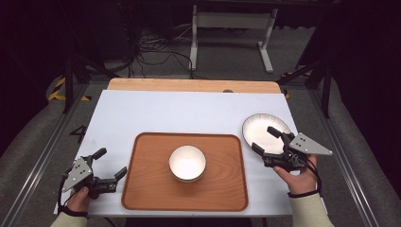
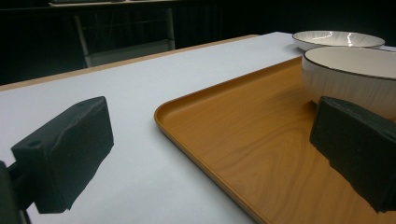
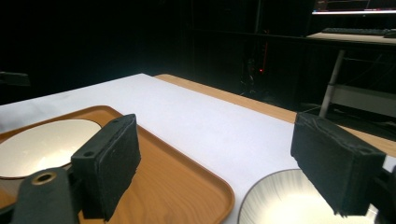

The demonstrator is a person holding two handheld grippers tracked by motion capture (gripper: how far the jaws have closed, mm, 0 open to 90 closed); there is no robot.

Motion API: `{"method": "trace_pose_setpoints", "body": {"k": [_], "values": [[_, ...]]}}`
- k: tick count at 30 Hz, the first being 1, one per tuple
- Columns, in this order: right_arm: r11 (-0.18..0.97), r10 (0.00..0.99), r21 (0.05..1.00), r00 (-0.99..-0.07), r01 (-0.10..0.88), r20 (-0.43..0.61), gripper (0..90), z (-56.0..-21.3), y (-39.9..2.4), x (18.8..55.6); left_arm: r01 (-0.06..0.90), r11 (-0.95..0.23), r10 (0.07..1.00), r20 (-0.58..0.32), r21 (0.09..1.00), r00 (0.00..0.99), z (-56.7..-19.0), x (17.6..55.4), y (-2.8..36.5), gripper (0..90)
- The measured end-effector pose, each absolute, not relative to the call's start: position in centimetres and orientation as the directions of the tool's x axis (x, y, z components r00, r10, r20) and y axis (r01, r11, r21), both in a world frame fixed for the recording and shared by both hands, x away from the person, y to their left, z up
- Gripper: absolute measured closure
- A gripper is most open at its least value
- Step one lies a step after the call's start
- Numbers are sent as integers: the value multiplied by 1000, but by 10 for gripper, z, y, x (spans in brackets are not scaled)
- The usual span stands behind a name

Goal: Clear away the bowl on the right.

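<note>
Jaws of the right gripper (image 1: 270, 140) stand wide apart over the near rim of the shallow white ribbed plate (image 1: 265, 130), clamped on nothing; that plate lies on the white worktop (image 1: 189, 111) just right of the brown wooden tray (image 1: 142, 189). Left gripper (image 1: 109, 164), jaws likewise apart and empty, sits left of the tray. Its own view shows the dark rim line of the white bowl (image 2: 350, 74) standing on the tray.

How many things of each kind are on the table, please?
Bowl: 1
Plate: 1
Wooden tray: 1
Total: 3
</note>
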State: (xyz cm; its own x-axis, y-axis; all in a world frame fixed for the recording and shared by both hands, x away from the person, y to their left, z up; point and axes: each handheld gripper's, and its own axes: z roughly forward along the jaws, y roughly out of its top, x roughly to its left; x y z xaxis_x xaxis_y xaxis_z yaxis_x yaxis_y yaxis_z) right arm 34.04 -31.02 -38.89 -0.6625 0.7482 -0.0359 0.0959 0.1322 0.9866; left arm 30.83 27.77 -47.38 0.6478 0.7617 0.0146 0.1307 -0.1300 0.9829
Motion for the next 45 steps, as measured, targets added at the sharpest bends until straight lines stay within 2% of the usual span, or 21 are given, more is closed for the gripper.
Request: {"method": "trace_pose_setpoints", "body": {"k": [13,33,45], "values": [[144,770,984,-637,101,-47,172,-405,-321,340,130,-129,762,15,983,648,-474,308,278,3],[129,806,972,-592,199,14,157,-444,-335,334,128,-130,760,17,983,649,-474,308,277,3],[178,812,958,-584,224,-14,144,-454,-331,331,126,-132,760,19,983,650,-474,308,277,3]]}}
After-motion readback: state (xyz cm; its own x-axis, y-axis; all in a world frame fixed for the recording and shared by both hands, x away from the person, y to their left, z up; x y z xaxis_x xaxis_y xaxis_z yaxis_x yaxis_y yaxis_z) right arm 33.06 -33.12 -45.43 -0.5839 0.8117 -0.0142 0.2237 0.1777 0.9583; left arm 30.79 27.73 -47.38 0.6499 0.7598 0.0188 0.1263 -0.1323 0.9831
